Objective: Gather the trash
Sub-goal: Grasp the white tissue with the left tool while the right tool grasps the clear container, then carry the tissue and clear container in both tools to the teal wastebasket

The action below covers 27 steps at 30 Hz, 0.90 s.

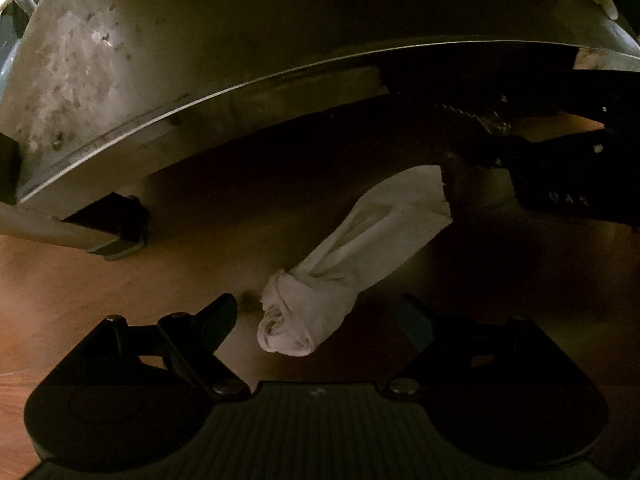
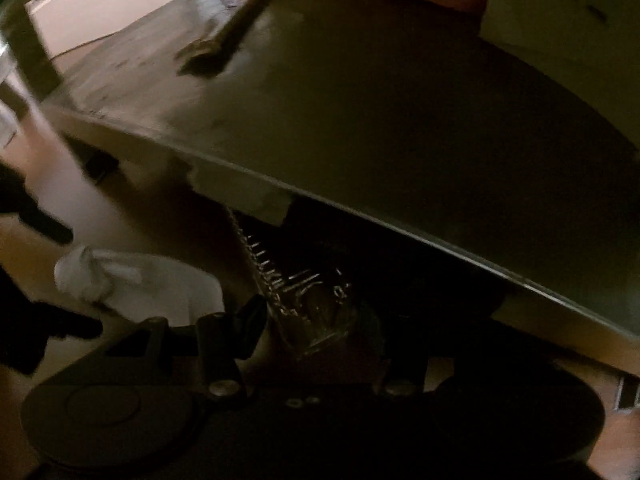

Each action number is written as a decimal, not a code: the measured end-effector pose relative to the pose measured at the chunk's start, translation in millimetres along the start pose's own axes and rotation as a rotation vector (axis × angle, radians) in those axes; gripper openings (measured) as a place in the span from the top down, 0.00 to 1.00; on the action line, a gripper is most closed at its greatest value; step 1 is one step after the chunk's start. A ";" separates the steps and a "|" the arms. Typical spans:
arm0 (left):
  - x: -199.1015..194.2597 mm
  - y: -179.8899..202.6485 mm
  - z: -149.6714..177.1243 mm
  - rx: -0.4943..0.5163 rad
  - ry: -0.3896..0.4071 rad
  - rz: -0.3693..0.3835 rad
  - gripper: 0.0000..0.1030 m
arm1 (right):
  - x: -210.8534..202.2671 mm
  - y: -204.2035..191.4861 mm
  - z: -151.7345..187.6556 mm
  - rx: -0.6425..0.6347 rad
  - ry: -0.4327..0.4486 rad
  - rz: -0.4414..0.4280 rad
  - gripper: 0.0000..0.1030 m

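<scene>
1. A grey metal table top (image 1: 224, 32) fills the upper part of both views, seen from low down near its edge; its surface is scuffed and spotted, and in the right wrist view a dark flat bar (image 2: 232, 28) lies on it toward the far side.
2. Under that table lies a reddish-brown wooden floor (image 1: 80, 280), dim in the table's shadow. A black foot bracket (image 1: 116, 228) of the table rests on it at the left.
3. A crumpled white tissue (image 1: 352, 256), twisted into a long roll, lies on the floor just below the table's near edge.
4. The left gripper (image 1: 318, 312) sits low over the floor with its fingers (image 1: 216, 316) spread wide, either side of the tissue's knotted near end; neither pad clearly touches it.
5. The right gripper (image 2: 316, 320) reaches under the table edge, its fingers closed in on a crinkly clear plastic wrapper (image 2: 308, 300) with a serrated edge.
6. In the left wrist view that wrapper and the right gripper appear just beyond the tissue's far end.
</scene>
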State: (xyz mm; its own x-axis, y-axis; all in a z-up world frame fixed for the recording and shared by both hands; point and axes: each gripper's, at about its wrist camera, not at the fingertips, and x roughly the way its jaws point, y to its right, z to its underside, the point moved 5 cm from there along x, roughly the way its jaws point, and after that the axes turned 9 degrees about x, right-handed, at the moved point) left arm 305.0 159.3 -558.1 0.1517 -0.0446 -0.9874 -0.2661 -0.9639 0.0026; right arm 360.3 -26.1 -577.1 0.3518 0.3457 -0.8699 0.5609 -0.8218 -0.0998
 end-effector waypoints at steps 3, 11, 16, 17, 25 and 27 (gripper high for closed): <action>6.8 -0.1 0.0 -0.011 -0.003 0.009 0.26 | 6.0 0.1 -6.4 0.048 0.006 -0.013 0.48; 11.6 -5.9 -2.9 -0.025 0.011 -0.007 0.63 | 8.0 3.6 -7.0 0.025 -0.016 -0.027 0.51; 6.9 -8.6 -4.9 -0.049 -0.002 0.006 0.78 | 7.9 -4.8 -5.0 0.010 -0.019 -0.008 0.55; 3.8 -8.3 -6.7 -0.046 -0.006 0.007 0.79 | -0.6 0.1 -4.8 0.008 -0.018 -0.003 0.56; -28.8 2.7 -6.1 0.015 -0.058 0.031 0.80 | -41.6 2.5 10.4 0.022 -0.081 0.032 0.57; -42.4 5.1 -5.6 0.042 -0.064 0.036 0.80 | -56.7 2.3 14.6 0.024 -0.104 0.041 0.57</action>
State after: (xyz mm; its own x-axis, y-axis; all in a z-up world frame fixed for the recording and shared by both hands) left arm 302.6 154.8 -515.3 0.0804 -0.0611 -0.9949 -0.3105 -0.9500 0.0333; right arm 330.7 -54.2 -535.0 0.2940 0.2639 -0.9186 0.5295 -0.8452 -0.0734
